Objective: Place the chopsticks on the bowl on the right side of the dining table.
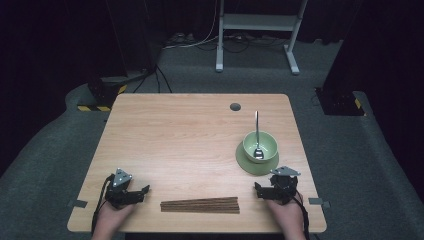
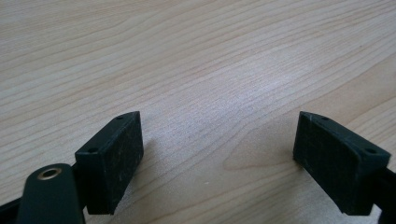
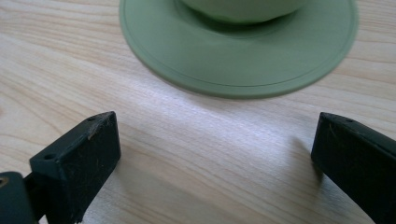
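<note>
Two grippers are rested low on the table, jaws spread wide with nothing between them: the left gripper at seven o'clock, the right gripper at five. The chopsticks are laid between them at six, untouched.

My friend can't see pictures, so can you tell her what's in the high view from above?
A wooden table holds a green bowl with a spoon in it, standing on a green plate at the right. Brown chopsticks lie along the near edge, between the left gripper and the right gripper, each held in a hand, both open and empty.
</note>
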A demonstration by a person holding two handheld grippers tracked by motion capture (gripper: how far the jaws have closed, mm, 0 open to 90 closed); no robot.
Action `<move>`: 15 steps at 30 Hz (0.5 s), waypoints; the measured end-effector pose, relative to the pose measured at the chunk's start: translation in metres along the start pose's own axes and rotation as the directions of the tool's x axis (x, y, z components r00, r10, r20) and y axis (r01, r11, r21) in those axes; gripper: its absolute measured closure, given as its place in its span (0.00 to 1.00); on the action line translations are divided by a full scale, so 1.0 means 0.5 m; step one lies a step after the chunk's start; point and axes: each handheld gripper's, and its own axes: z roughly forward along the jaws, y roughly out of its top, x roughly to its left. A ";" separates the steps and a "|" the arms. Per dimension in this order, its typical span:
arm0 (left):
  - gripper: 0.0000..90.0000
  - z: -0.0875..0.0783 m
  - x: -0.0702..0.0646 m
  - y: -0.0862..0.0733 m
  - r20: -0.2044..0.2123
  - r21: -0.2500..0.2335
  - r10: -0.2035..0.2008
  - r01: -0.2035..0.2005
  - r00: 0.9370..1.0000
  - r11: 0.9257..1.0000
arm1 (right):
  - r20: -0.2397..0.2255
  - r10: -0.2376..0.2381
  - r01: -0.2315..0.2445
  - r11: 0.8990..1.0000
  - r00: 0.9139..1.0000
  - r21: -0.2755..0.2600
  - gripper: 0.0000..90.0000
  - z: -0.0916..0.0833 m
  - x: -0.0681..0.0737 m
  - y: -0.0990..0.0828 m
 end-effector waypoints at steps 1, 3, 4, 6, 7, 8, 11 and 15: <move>0.18 0.000 0.000 0.000 0.000 0.000 0.000 0.000 1.000 1.000 | 0.000 0.000 0.000 1.000 1.000 0.000 0.01 0.000 0.000 0.000; 0.18 0.000 0.001 0.000 0.004 0.000 0.002 -0.002 1.000 1.000 | 0.008 -0.011 0.011 1.000 1.000 -0.013 0.01 -0.007 0.000 0.000; 0.18 0.000 0.003 0.000 0.006 -0.001 0.003 -0.003 1.000 1.000 | 0.013 -0.021 0.022 0.999 1.000 -0.030 0.02 -0.015 0.000 0.003; 0.20 -0.001 0.001 -0.001 -0.007 -0.006 0.001 -0.001 1.000 1.000 | 0.005 -0.017 0.018 0.999 1.000 -0.045 0.02 -0.021 0.001 0.006; 0.20 -0.001 0.001 -0.001 -0.007 -0.006 0.001 -0.001 1.000 1.000 | 0.005 -0.017 0.018 0.999 1.000 -0.045 0.02 -0.021 0.001 0.006; 0.20 -0.002 -0.001 -0.001 -0.012 -0.007 0.004 -0.004 1.000 1.000 | 0.000 -0.016 0.016 0.999 1.000 -0.051 0.02 -0.022 0.001 0.006; 0.20 -0.001 0.002 0.000 -0.003 -0.004 -0.002 0.002 1.000 1.000 | -0.012 -0.019 0.018 0.998 1.000 -0.059 0.02 -0.023 0.004 -0.004; 0.21 0.002 0.004 0.002 -0.009 -0.006 -0.010 0.010 1.000 1.000 | -0.020 -0.066 0.064 0.997 0.998 -0.052 0.02 -0.027 0.012 -0.006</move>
